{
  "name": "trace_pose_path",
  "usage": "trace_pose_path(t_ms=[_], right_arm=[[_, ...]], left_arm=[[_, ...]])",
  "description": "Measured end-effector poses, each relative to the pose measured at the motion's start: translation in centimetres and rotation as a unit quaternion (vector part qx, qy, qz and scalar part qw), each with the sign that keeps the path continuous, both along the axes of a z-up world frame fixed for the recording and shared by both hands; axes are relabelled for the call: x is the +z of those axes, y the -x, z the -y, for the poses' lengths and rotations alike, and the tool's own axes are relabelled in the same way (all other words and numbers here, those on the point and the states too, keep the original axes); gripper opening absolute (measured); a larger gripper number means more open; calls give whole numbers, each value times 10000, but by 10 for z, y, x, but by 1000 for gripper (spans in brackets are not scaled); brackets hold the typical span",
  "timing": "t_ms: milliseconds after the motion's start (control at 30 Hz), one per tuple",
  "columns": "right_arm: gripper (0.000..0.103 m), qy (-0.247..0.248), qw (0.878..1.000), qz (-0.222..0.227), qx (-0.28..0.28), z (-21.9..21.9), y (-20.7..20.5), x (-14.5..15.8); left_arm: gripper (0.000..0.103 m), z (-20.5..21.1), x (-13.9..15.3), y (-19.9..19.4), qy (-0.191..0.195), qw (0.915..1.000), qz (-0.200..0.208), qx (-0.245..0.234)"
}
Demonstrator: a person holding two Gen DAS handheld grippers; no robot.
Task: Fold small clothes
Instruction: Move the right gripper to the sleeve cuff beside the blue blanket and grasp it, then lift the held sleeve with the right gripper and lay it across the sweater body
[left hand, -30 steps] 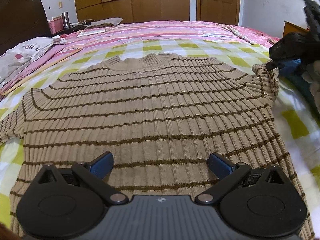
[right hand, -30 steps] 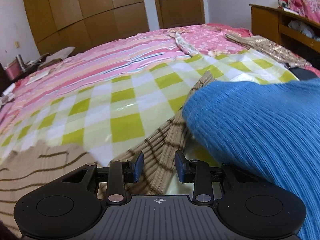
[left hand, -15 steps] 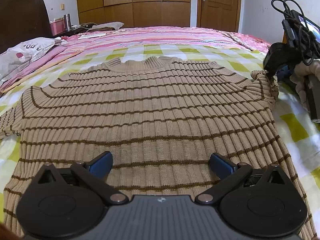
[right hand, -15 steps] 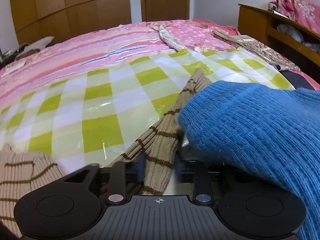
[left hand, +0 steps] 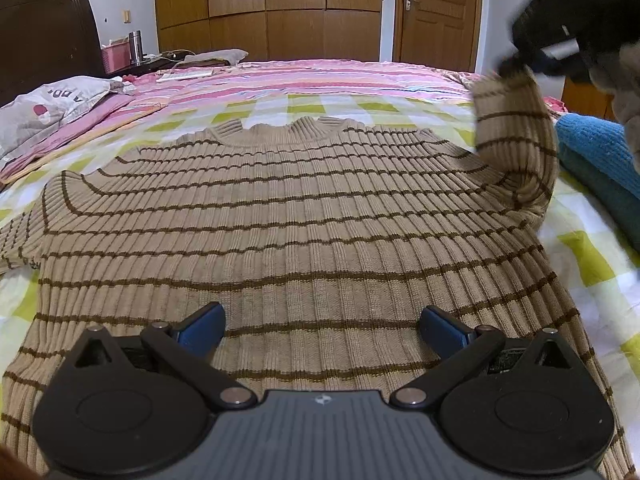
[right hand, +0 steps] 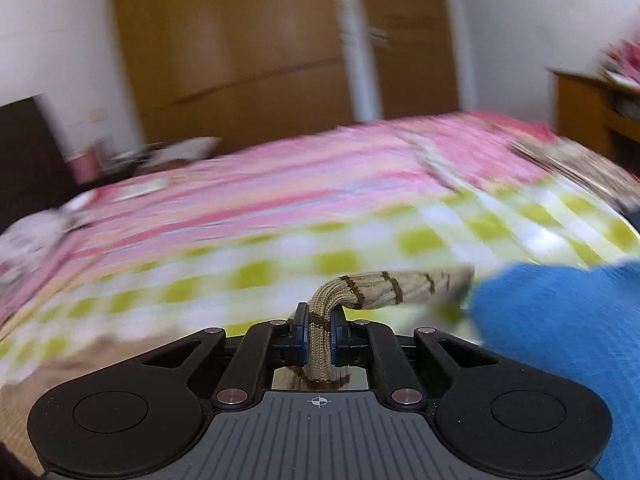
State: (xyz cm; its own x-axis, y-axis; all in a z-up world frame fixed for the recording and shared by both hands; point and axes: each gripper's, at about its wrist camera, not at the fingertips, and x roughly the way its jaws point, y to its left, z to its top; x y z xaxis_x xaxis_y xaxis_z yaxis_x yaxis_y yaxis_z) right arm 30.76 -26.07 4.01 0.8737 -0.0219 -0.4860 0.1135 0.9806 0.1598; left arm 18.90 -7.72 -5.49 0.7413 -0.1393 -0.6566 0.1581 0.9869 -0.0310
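Note:
A tan ribbed sweater with thin brown stripes point(left hand: 288, 216) lies flat on the bed, neck away from me. My left gripper point(left hand: 320, 326) is open and empty, just above the sweater's lower part. My right gripper point(right hand: 319, 330) is shut on the sweater's right sleeve point(right hand: 384, 286) and holds it lifted off the bed. In the left wrist view the raised sleeve point(left hand: 516, 136) hangs from the right gripper point(left hand: 520, 66) at the upper right.
A blue knitted garment point(left hand: 600, 160) lies right of the sweater and also shows in the right wrist view point(right hand: 560, 340). The bed has a green-checked sheet point(left hand: 580, 256) and a pink striped cover point(left hand: 320, 76). A grey pillow point(left hand: 48, 108) lies at the left.
My right gripper closed on the sleeve and lifted it up off the bed, moving fast. My left gripper stayed open over the sweater's lower part.

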Motion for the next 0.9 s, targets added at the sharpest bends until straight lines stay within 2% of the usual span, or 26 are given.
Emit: trace_pose_path(t_ms=[67,167,300,433,500,600,633,700,900], right_arm=[[9,112,9985,90,530,-27,11,4],[9,287,9909,-3,1313,-71,24,-3],[10,755,9753,-339,2048,-114,36,-31],[14,1259,9583,-670,2475,-143,48,-63],[15,1424,9532,-796,2546,-151,53,-75],[19,1330,9558,-871,2472,-148,60,-82],[22,1256,9578,-886,2427,-142,64,-83],[35,1060,9624,-948,2313,-132,68,-80],[41,285,9772,-1015,1844,-97,77,-61]], left_arm=[[103,-3,2,1,57,10000,-23,-16],[103,-13,6,4,205,9997,-84,29],[103,-33,10,16,155,9998,-74,128],[103,-54,10,27,9,9998,-109,164],[103,-61,10,32,-105,9998,-77,142],[103,-69,10,36,-236,9997,-19,63],[103,-71,9,37,-250,9997,-2,27],[103,-73,7,38,-234,9997,6,-34],[103,-80,1,36,-13,9999,-36,-106]])
